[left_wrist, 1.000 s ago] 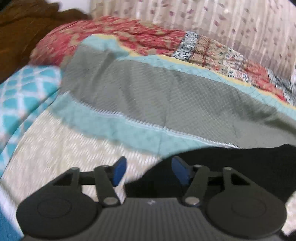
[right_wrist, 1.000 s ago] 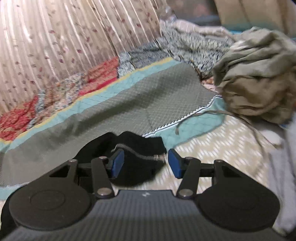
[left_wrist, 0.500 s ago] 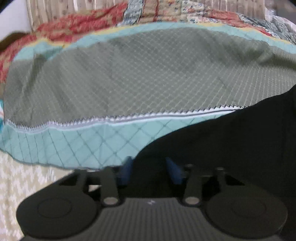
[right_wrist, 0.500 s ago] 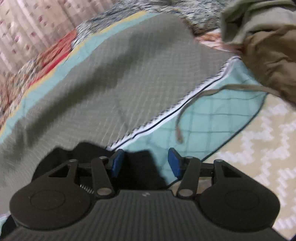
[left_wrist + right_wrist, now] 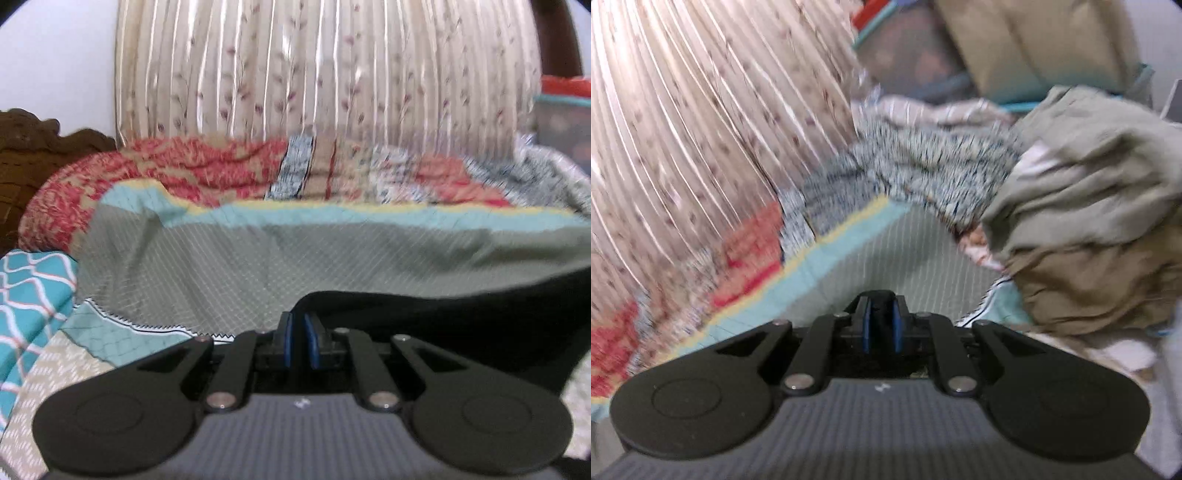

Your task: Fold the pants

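Note:
The black pants (image 5: pixel 461 321) stretch from my left gripper off to the right, lifted above the grey-green quilt (image 5: pixel 295 258). My left gripper (image 5: pixel 297 341) is shut on the pants' edge, blue pads nearly together. In the right wrist view my right gripper (image 5: pixel 881 326) is shut too, with a bit of black cloth (image 5: pixel 881 301) pinched between its blue pads. The rest of the pants is hidden below that gripper's body.
A red patterned blanket (image 5: pixel 184 173) and a striped curtain (image 5: pixel 314 74) lie behind the quilt. A teal patterned pillow (image 5: pixel 29 295) is at the left. A heap of olive and tan clothes (image 5: pixel 1089 221) sits at the right, next to a speckled blanket (image 5: pixel 923 162).
Both grippers were open over the pants; they have closed on the black cloth and lifted, so the views now tilt up toward the curtain.

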### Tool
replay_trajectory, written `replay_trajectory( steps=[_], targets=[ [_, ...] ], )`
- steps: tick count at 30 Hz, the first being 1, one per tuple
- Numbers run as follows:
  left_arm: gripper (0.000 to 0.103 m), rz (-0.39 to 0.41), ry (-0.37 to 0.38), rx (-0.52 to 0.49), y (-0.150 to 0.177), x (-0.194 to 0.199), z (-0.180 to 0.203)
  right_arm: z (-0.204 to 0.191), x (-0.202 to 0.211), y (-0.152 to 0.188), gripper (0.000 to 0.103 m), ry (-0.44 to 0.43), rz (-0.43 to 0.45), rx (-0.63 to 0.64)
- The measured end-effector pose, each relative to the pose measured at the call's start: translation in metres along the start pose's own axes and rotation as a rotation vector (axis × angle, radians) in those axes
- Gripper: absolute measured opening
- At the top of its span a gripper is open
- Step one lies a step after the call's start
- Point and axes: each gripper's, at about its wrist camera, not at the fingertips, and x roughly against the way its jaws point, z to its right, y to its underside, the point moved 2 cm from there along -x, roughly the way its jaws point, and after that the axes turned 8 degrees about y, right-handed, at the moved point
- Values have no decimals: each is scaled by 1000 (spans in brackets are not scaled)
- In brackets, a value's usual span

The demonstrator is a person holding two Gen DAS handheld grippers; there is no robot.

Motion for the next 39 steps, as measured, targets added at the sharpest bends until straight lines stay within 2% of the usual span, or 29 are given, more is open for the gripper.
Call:
replay_trajectory(
  steps=[3, 10, 13, 18, 20, 22, 23, 25, 26, 28, 29, 31, 35, 36, 37, 38, 39],
  targets=[
    [9, 24, 34, -13, 24, 51, 9, 35, 52, 10, 14, -18, 9, -31],
    [9, -15, 72, -52, 100, 132, 32, 125, 148, 69, 14, 34, 6, -102],
    [9, -55, 98, -24, 132, 159, 40, 158, 180, 92, 14, 82, 12, -142],
    [10, -127, 121, -27, 178, 185, 51, 199, 205, 130, 15, 178, -25, -210],
    [17, -187, 123, -49, 194, 189, 54, 203, 203, 138, 19, 221, -35, -222],
    [18, -257, 146, -51, 207, 195, 54, 204, 200, 143, 35, 301, -28, -238],
    [21, -271, 168, -35, 209, 199, 47, 206, 200, 145, 39, 342, -20, -258],
    [25, -247, 181, 41, 204, 213, 27, 214, 203, 146, 40, 354, -15, -298],
    [37, -220, 161, 121, 198, 219, 8, 215, 204, 144, 40, 364, -10, -313],
    [47, -176, 123, 291, 189, 223, -26, 217, 207, 142, 40, 369, 3, -352],
    [47, -156, 115, 400, 181, 221, -48, 225, 214, 145, 40, 360, 6, -378],
    [48, -139, 125, 540, 170, 212, -75, 229, 218, 148, 41, 331, 9, -430],
    [76, -214, 173, 745, 156, 164, -108, 225, 220, 156, 42, 283, -28, -453],
    [78, -229, 161, 764, 157, 151, -111, 222, 220, 159, 42, 268, -42, -456],
    [76, -254, 139, 773, 157, 136, -115, 220, 220, 161, 43, 257, -54, -458],
    [63, -278, 129, 789, 160, 125, -113, 218, 220, 163, 43, 249, -64, -461],
    [48, -294, 151, 810, 163, 116, -111, 216, 220, 165, 43, 244, -73, -465]
  ],
)
